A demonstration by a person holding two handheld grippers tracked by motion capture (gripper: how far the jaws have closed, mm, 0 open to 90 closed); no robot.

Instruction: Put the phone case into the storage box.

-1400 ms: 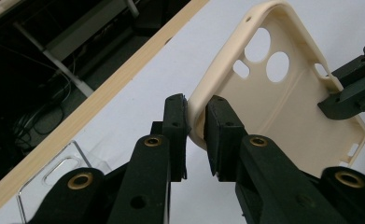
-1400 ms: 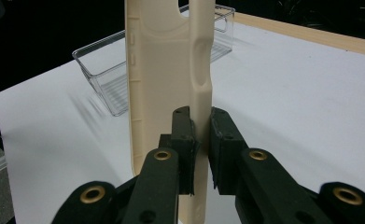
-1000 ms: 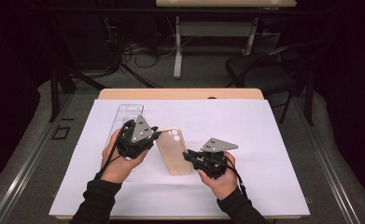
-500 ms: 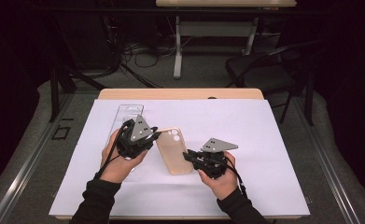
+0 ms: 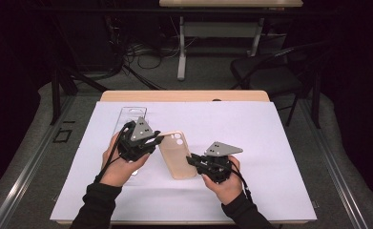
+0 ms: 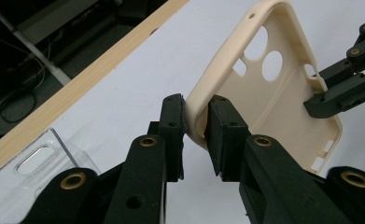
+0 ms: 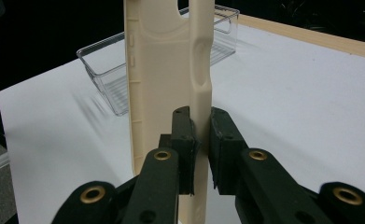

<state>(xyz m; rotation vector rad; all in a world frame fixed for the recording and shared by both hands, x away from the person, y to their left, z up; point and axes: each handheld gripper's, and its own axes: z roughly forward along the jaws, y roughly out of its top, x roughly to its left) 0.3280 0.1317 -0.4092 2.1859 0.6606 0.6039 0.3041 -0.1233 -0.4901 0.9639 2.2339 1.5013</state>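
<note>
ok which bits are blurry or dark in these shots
High view: the room behind the table is near black. Left gripper view: the beige phone case is sharp, the nearest jaw parts soft. Right gripper view: the clear tray looks slightly smeared, and its backdrop is dark.

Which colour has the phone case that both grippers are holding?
The phone case is a plain cream beige, best seen in the left gripper view.
</note>
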